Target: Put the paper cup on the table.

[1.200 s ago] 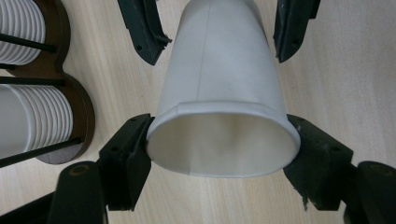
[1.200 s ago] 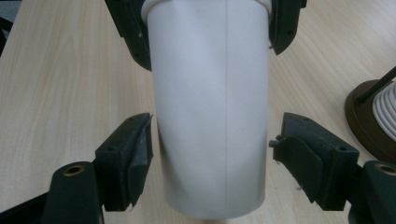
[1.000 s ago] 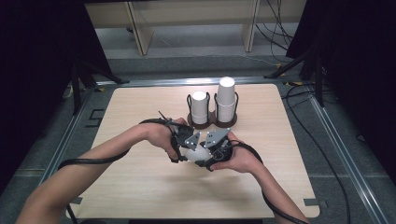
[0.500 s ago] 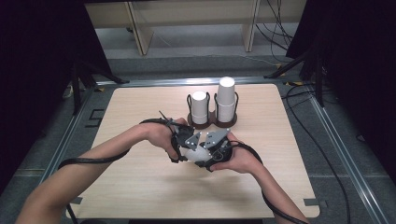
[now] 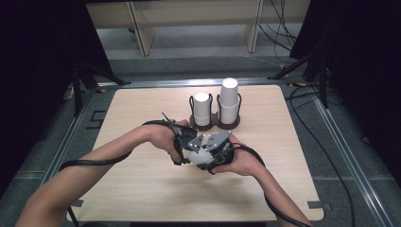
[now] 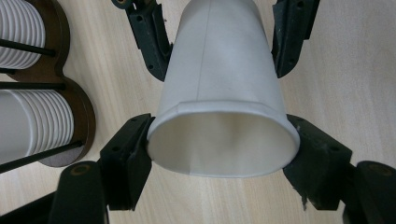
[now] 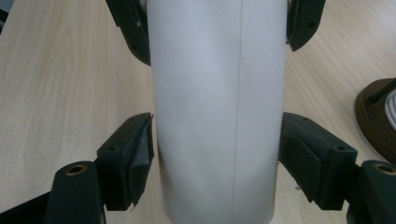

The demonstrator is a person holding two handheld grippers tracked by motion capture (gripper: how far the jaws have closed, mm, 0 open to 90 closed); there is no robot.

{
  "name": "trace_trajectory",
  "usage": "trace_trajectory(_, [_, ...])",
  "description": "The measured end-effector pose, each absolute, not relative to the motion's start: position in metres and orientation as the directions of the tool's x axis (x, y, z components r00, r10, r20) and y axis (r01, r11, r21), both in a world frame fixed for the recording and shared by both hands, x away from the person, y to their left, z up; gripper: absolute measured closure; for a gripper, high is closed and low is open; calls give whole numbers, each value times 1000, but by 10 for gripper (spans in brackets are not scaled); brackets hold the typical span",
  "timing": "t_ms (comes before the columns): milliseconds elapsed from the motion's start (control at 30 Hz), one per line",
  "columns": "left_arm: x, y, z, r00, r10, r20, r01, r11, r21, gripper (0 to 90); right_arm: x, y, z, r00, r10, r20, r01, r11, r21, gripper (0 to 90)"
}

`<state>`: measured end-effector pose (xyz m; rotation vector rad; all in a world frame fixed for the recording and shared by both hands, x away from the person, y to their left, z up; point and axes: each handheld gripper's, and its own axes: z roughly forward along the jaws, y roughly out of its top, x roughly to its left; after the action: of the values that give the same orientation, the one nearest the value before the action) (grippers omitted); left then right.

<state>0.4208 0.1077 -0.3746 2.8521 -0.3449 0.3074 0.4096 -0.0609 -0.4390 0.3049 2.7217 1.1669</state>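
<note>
- Now you hold one white paper cup (image 5: 201, 153) between both claws, low over the middle of the counter (image 5: 142, 189), on the near side of the cup holder (image 5: 215, 122).
- Your left claw (image 6: 223, 140) is clamped on the cup at its open rim, one pad on each side.
- Your right claw (image 7: 217, 154) is also clamped on the cup, across its straight wall; the wall looks a little pressed in at the left pad.
- The holder carries two stacks of cups (image 5: 229, 100), the right one taller, and it stands apart from your hands.
- I think the step is to pull nested cups apart or to pass the cup over. Keep the pressure light, because thin paper dents easily.
- Pull straight along the axis of the cup, and do not twist.
</note>
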Motion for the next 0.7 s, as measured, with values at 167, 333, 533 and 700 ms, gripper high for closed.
trace_trajectory(167, [421,107,-374,949,-207,237,-259,-940,220,286,410,-59,-439,-971,229,-65,107,666,739,277])
trace_trajectory(333, [421,107,-373,949,-206,238,-259,-941,218,286,409,-59,-439,-970,238,-56,121,667,735,278])
trace_trajectory(533, [421,106,-371,944,-221,246,-274,-939,207,286,410,-58,-441,-972,230,-56,116,670,733,279])
trace_trajectory(700, [420,104,-370,945,-218,243,-270,-941,207,286,408,-57,-441,-970,240,-47,131,673,728,279])
